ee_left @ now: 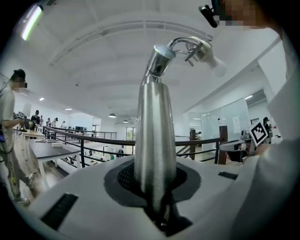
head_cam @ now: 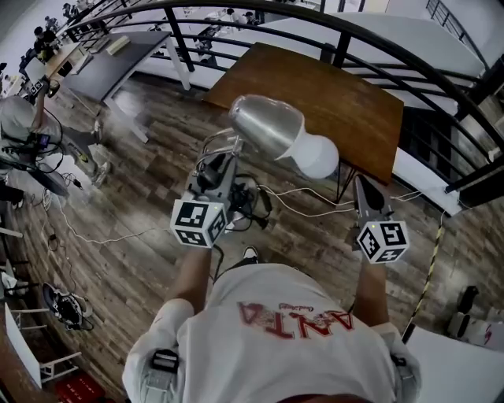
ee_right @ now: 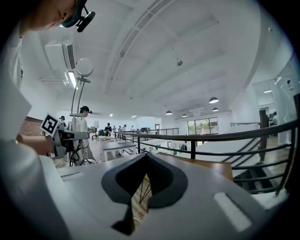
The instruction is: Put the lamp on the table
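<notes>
Jaws of the left gripper (ee_left: pixel 157 190) are squeezed tight on the shiny silver stem of the lamp (ee_left: pixel 154 126). Jaws of the right gripper (ee_right: pixel 146 159) are pressed together at their tips with nothing in them.

In the head view, at the bottom of the frame, the person's white shirt (head_cam: pixel 291 330) has red letters that look like "ANTA", upside down. Just above it, the left gripper (head_cam: pixel 226 157) holds the lamp (head_cam: pixel 268 126) up in the middle of the frame. The right gripper (head_cam: pixel 364 189) is off to the right, apart from the lamp.

The lamp has a silver cone shade with a round white bulb (head_cam: pixel 315 156) poking out. In the left gripper view, a bent neck joins the shade to the top of the stem.

Below the lamp is wood floor (head_cam: pixel 118 197) with a thin white cable (head_cam: pixel 307 211) lying across it. The brown wooden table (head_cam: pixel 331 94) sits past the lamp, upper middle of the frame, and the bulb shows right at its near edge. A black railing (head_cam: pixel 315 22) curves close behind the table's far edge. Far off in the upper left are gray desks (head_cam: pixel 118 63) and some people.
</notes>
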